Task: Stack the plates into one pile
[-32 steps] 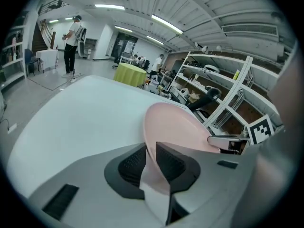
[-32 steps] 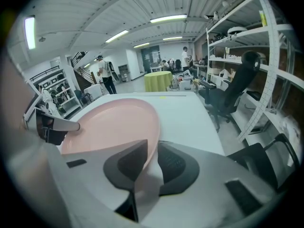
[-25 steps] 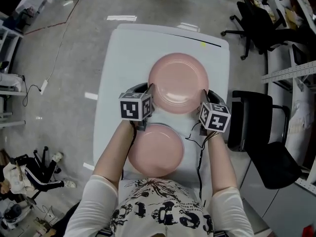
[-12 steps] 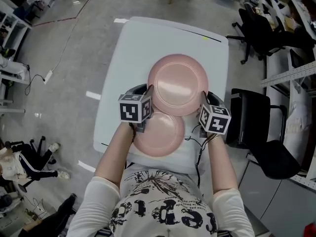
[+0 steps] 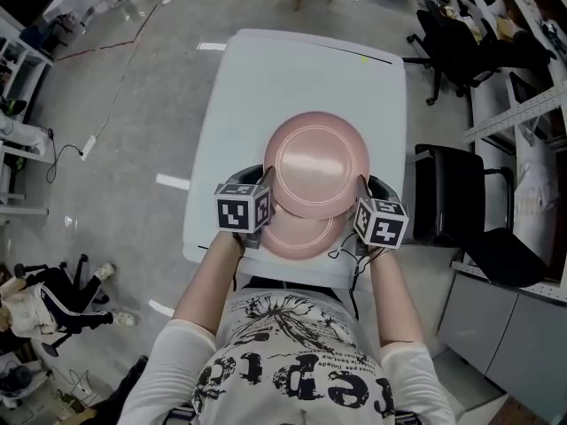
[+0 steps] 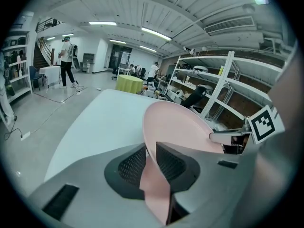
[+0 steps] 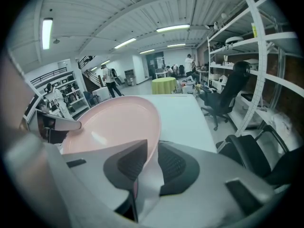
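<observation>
The top plate is carried between both tools. The left gripper is pinched on its rim at about 8 o'clock and the right gripper on the rim at about 4 o'clock, as the head view shows it. In each gripper view the thin pink edge runs straight down between the ribbed pads, with the jaws pressed onto it rather than standing free.

The plate sits roughly level over the near half of the table. The lower plate lies on the table beneath it, and only a crescent of it peeks out at 6 to 7 o'clock of the carried one.

The plate looks stiff: it spans the two grips with no sag, so it should go wherever the two hands go together. Its face is glossy, so it is probably slick, and the pads hold only a narrow strip of rim — a slip on one side would let it swing down on the other. Whether it is ceramic or hard plastic I cannot tell, so it is best treated as something that could chip if dropped onto its mate.

The raised rim is the sensible place to hold it, on opposite sides as now. The two grips sit toward the near side of the plate, so most of its weight hangs beyond them, which calls for firm pressure until it rests centred on the lower plate.
</observation>
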`<state>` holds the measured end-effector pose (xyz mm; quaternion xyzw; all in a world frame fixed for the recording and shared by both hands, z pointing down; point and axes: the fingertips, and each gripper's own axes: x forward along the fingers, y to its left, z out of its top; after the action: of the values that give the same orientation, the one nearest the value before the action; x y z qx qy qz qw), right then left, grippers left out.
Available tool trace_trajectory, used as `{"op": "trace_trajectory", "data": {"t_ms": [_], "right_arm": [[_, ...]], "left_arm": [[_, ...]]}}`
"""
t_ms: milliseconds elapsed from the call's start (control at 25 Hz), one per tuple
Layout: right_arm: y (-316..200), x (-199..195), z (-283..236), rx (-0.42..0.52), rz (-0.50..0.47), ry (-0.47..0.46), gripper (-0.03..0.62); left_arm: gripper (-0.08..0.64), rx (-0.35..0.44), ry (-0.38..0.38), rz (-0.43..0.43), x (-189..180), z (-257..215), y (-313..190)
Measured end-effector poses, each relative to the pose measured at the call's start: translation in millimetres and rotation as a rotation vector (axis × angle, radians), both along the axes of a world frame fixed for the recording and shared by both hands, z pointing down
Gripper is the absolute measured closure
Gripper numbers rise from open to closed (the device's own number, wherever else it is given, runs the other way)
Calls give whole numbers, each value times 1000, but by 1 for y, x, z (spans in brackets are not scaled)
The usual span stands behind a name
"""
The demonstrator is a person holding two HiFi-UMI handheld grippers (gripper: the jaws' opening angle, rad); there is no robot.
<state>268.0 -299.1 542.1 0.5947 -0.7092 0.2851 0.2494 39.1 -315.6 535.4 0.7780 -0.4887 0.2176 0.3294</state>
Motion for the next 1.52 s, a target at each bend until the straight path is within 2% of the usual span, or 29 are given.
{"op": "trace_trajectory", "data": {"t_ms": [320,760,920,1160,1520], "right_arm": [[62,-31,18,-51,46,-5,515],[112,-52,45,-101,67,-1,515],[122,-52,51,-119,58,-6,514],[128,-57,56,-149,51,4,511],[125,-50,59,-153,28,76,508]], "left_arm": [[485,-24,-14,57,-30,13,49],[480,-58,-58,98,-50,37,94],[480,-68,-61,90,-49,43,102],[480,-82,-103,90,-54,50,106],[462,-81,-100,102,-49,64,110]]}}
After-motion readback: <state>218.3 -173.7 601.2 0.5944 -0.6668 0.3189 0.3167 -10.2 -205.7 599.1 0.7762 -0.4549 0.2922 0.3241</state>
